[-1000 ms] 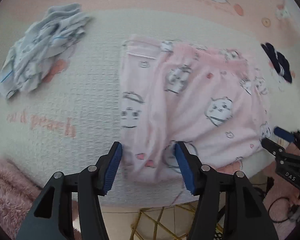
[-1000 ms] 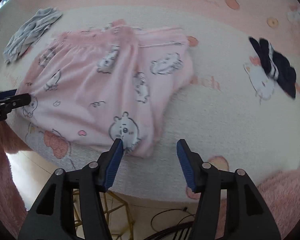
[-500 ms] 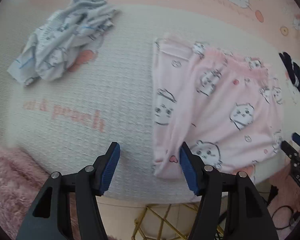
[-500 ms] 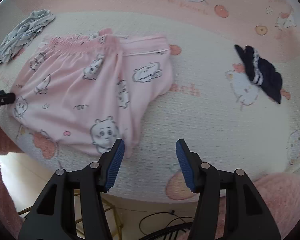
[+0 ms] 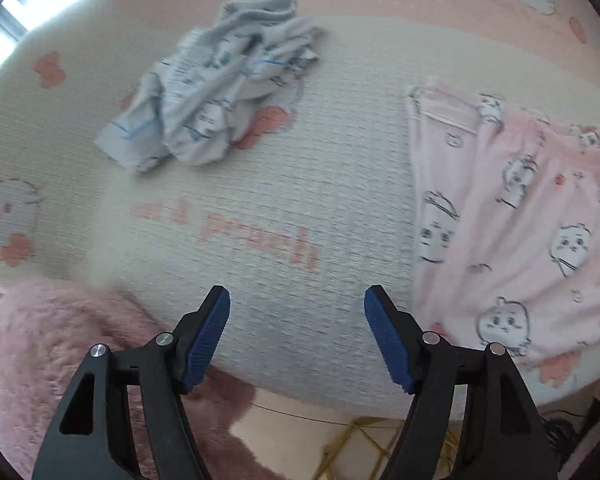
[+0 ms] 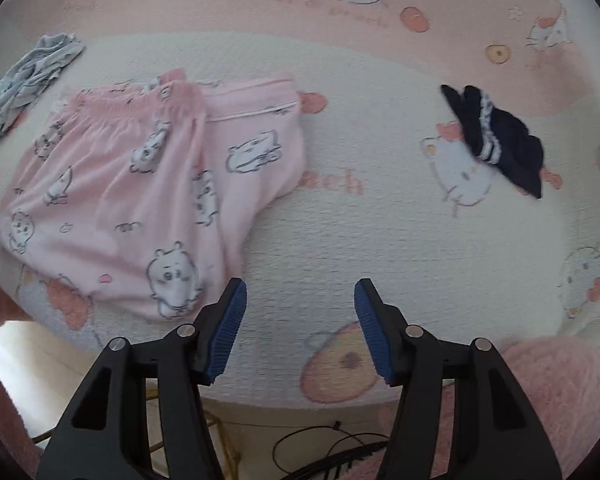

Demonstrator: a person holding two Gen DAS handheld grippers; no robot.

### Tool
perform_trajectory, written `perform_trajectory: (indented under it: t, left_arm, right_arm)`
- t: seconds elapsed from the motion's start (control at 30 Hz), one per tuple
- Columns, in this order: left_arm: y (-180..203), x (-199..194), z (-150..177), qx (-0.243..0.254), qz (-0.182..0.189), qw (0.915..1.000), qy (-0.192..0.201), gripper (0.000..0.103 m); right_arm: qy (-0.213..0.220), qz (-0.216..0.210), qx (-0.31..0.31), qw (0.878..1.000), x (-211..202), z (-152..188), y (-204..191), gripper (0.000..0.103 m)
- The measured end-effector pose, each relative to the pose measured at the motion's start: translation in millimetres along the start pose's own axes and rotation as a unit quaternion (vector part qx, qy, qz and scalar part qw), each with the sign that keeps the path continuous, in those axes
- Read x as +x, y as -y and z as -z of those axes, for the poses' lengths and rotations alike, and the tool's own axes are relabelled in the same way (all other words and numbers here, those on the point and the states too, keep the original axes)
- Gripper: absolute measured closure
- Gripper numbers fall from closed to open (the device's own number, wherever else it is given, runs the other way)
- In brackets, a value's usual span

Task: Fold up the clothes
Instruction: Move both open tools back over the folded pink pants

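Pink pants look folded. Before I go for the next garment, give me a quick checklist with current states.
1. Left hand-held gripper open and holding nothing: ok.
2. Right hand-held gripper open and holding nothing: ok.
3. Pink pants folded, lying flat on the mat, clear of both grippers: ok.
4. Pants fully on the mat: cannot tell; their near edge lies close to the mat's edge.
5. Next garment in view: ok; crumpled light blue garment ahead of the left gripper, dark navy garment ahead of the right.
6. Blue garment free of the pants: ok, bare mat between them.
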State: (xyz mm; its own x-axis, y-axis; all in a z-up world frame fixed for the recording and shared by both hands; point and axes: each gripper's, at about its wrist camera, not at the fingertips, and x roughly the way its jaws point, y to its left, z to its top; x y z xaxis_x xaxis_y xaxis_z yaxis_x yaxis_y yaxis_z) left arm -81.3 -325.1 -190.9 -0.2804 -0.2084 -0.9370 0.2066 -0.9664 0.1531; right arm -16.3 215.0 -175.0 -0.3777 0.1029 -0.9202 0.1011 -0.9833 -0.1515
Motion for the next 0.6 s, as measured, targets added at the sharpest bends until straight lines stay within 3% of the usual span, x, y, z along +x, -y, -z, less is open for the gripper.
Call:
perform_trajectory:
  t: [0.03,0.1,0.17,0.23,0.33,0.43,0.47,0.5,0.6]
  left_arm:
    - [-7,-2,-3,-0.008,-0.002,0.9999,0.006,0.030]
    - [-18,-5,-6,-0.020,0.085,0.9962,0.002,0.030]
    - [-11,-5,-4,-0.004,0.122,0.9925,-0.002,0.030]
    - [29,-1,5,0.016,0.124,0.9921,-0.017,0.030]
    - [28,15,5,0.029,0.084,0.9954,-0.035,0.030]
    - [14,8,-5,0.015,0.069,0.9975,-0.004,0.030]
    - [12,2,-8,0.019,0.067,0.9974,0.017,0.030]
    - [11,-3,-11,0.025,0.077,0.9961,0.036,0.030]
    - [29,-16,-22,0.043,0.140,0.9866,0.071,0.030]
  right_arm:
    - [0.004,-0.018,0.013,1.000,-3,0,2,0.046]
    - [0.008,-0.064,0.032,0.997,-5,0,2,0.046]
    - [0.006,-0.093,0.026,0.995,-1,-3,-1,0.046]
    - [-0.006,-0.089,-0.002,0.996,5,-3,-17,0.046]
    - [-0.014,-0.041,-0.012,0.999,10,-1,-22,0.046]
    - [0.016,0.030,-0.014,0.999,-2,1,-16,0.047]
    - [0.023,0.030,-0.007,0.999,-5,1,-11,0.047]
    - [0.024,0.003,0.011,1.000,-5,0,-6,0.047]
    - [0.023,-0.070,0.049,0.996,2,-6,-3,0.047]
